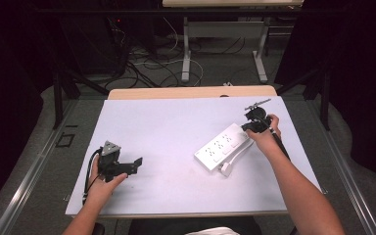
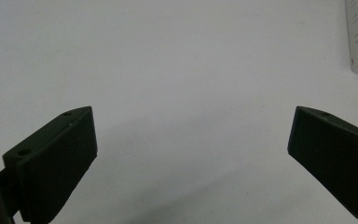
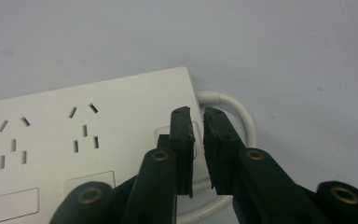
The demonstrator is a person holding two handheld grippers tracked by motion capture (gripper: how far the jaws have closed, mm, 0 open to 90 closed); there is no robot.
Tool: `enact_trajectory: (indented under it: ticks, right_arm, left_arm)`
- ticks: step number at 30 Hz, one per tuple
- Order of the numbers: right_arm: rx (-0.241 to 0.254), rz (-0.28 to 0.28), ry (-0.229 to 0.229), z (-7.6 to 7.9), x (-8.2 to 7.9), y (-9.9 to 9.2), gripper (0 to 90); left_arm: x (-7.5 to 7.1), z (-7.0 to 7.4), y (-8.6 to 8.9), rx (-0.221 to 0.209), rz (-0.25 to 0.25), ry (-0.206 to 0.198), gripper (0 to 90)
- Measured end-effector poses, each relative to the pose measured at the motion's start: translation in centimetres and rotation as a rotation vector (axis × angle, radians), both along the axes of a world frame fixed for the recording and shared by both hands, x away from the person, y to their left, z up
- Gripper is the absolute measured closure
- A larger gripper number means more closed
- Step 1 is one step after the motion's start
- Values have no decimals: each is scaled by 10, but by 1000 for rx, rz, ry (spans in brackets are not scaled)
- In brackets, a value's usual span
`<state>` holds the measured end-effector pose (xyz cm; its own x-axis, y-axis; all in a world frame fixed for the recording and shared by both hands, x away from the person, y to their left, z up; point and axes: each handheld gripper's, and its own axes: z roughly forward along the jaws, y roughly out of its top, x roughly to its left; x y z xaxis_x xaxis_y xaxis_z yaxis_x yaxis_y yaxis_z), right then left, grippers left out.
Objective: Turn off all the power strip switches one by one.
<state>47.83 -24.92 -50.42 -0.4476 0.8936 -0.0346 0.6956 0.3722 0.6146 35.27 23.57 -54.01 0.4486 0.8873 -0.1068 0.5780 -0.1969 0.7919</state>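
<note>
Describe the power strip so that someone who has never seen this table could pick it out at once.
Start at the pale sheet that covers the table, then go to its right half, where the right gripper hangs. The power strip lies slantwise there under its nearly closed jaws. It is the white slab with rows of socket slots and a looped white cord.

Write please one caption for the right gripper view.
Right gripper, jaws nearly shut, poised over the switch end of a white power strip.
</note>
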Motion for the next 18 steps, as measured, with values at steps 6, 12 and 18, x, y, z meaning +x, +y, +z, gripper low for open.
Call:
enact_trajectory:
  ticks: [6,12,18]
  right_arm:
    - [-12,6,12,-3,2,4,898]
    - [-24,8,40,-8,3,7,900]
    - [-24,1,56,-11,5,8,900]
  left_arm:
    - [0,0,0,-1,1,0,11]
    - [0,0,0,0,1,-1,11]
    - [0,0,1,1,1,-1,12]
